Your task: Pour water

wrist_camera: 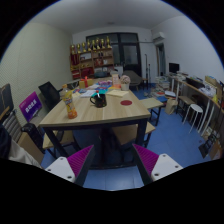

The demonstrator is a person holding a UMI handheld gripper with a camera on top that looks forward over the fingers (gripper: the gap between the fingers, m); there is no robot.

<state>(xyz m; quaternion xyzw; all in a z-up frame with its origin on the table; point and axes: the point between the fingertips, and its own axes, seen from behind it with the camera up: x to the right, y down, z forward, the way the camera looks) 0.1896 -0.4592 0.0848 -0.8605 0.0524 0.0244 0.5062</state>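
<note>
1. the room — pale walls, a blue floor, and a shelf of small items against the far wall.
2. a wooden table stands well beyond the fingers, near the middle of the room.
3. chairs sit around it — a dark one on its left side, a wooden stool on its right.
4. a desk with white stools stands off to the right, by the wall.
5. the gripper is wide open, holding nothing; only floor shows between its pink pads.
6. a dark kettle stands upright on the table, far ahead of the fingers and apart from them.
7. a bottle stands left of the kettle, near the table's edge.
8. a pink disc lies flat on the table, right of the kettle.
</note>
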